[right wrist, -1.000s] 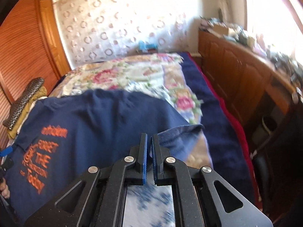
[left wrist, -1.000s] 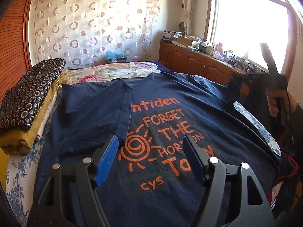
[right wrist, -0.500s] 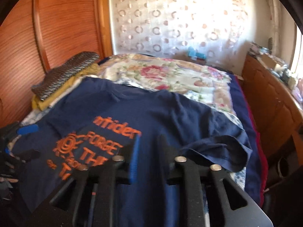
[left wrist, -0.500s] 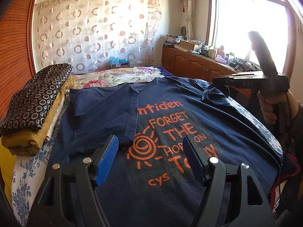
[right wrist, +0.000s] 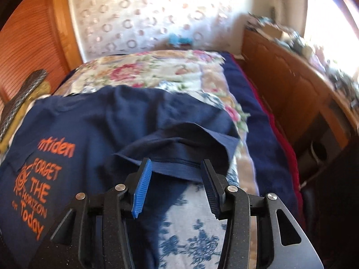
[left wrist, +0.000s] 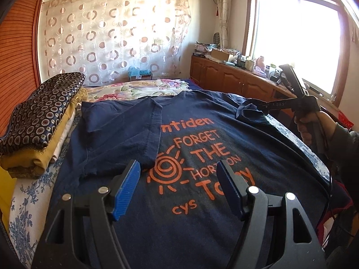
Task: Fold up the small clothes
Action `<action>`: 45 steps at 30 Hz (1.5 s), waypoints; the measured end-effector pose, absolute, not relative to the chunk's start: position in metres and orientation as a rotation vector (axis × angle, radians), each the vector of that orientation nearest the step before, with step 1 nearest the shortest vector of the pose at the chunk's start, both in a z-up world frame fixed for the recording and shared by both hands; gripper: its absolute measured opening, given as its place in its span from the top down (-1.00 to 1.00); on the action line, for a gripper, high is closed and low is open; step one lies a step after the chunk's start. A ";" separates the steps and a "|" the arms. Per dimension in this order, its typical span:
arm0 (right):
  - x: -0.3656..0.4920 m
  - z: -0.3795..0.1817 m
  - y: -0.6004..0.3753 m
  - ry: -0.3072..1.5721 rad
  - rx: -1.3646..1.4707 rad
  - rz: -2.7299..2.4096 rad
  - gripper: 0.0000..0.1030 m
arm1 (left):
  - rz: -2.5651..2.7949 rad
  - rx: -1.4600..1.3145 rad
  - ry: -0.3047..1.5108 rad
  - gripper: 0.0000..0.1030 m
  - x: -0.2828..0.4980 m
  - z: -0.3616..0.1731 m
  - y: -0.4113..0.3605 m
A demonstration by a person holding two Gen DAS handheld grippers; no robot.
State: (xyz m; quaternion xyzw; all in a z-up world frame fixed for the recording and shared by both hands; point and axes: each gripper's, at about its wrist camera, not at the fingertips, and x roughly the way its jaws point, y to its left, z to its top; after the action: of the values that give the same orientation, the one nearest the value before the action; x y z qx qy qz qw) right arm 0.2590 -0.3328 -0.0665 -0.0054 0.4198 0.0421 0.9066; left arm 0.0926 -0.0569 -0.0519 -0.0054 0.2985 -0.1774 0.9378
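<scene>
The navy T-shirt (left wrist: 202, 157) is lying print-up across the bed (right wrist: 202, 235), with its left side already folded in toward the middle. The right claw (right wrist: 177, 186) is opening over the loose right sleeve (right wrist: 190, 143), which is sitting bunched and half lifted at the shirt's 3 o'clock edge; no cloth is being pinched between the pads. The left claw (left wrist: 179, 188) is hovering with its jaws apart above the orange lettering, holding nothing.

To do this fold well, the sleeve probably wants taking by its hem, both layers together, then carrying toward 9 o'clock and laying flat, so the edge is mirroring the fold on the other side. The left claw could be pinning the body to stop it sliding.

The shirt is looking like soft, limp cotton jersey that creases easily. The sheet beneath is smooth and floral. A stack of folded fabrics (left wrist: 42, 116) is sitting at 9 o'clock.
</scene>
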 end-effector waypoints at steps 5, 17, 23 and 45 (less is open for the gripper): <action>0.259 -0.066 -0.348 0.847 0.021 0.007 -0.08 | -0.361 -0.018 0.615 -0.39 0.093 -0.054 -0.057; 0.265 -0.070 -0.371 0.881 0.031 -0.013 -0.03 | -0.368 -0.015 0.631 -0.39 0.098 -0.057 -0.062; 0.289 -0.069 -0.345 0.892 -0.052 0.060 0.95 | -0.360 -0.021 0.636 -0.39 0.099 -0.059 -0.059; 0.312 -0.007 -0.214 0.744 -0.226 0.207 -0.19 | -0.350 -0.073 0.636 -0.39 0.096 -0.062 -0.042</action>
State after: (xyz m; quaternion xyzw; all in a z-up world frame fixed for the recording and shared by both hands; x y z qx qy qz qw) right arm 0.3116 -0.2141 -0.0071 -0.1101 0.3621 0.1009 0.9201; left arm 0.0958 -0.0420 -0.0617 -0.0359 0.3110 -0.1709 0.9342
